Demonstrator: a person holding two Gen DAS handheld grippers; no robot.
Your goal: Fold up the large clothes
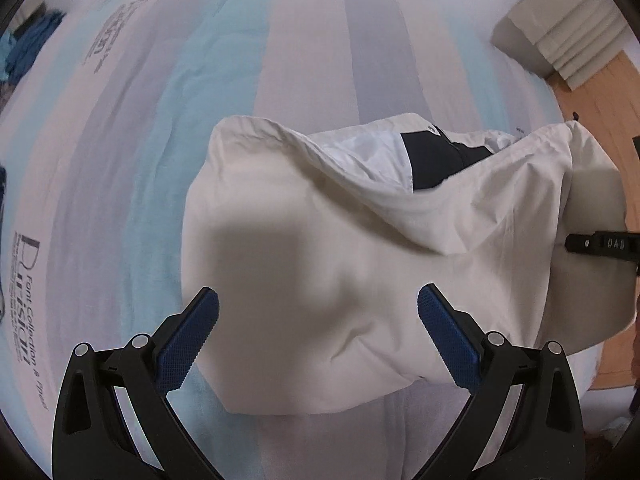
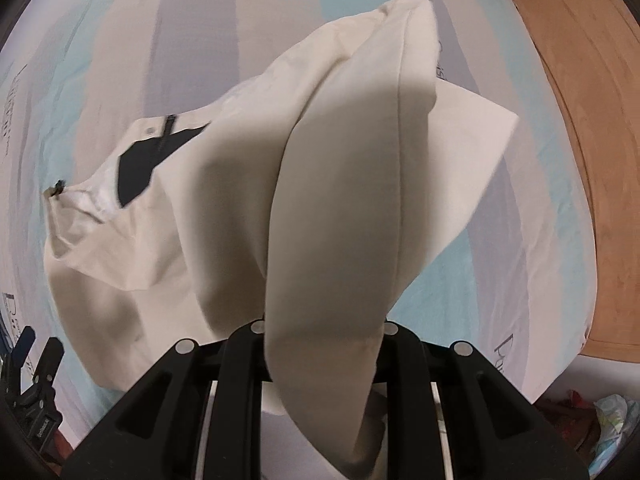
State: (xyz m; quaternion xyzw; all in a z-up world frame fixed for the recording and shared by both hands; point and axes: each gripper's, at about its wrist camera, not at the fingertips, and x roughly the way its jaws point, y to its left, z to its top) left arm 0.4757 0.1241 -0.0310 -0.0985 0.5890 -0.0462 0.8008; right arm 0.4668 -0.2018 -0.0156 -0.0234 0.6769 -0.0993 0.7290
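A cream-white garment (image 1: 340,248) with a black inner patch and zipper lies partly folded on the striped bed. My left gripper (image 1: 318,336) is open and empty, its blue pads just above the garment's near edge. My right gripper (image 2: 324,344) is shut on a fold of the garment (image 2: 344,200) and holds it lifted off the bed; its fingertips are hidden by the cloth. It shows at the right edge of the left wrist view (image 1: 600,244). The black patch (image 2: 140,168) sits on the part still lying flat.
The bed sheet (image 1: 160,120) has blue, grey and white stripes with printed text. A wooden floor (image 2: 580,120) lies past the bed's right edge. A grey stepped object (image 1: 568,36) stands at the far right. Dark blue clothes (image 1: 28,48) lie at the far left.
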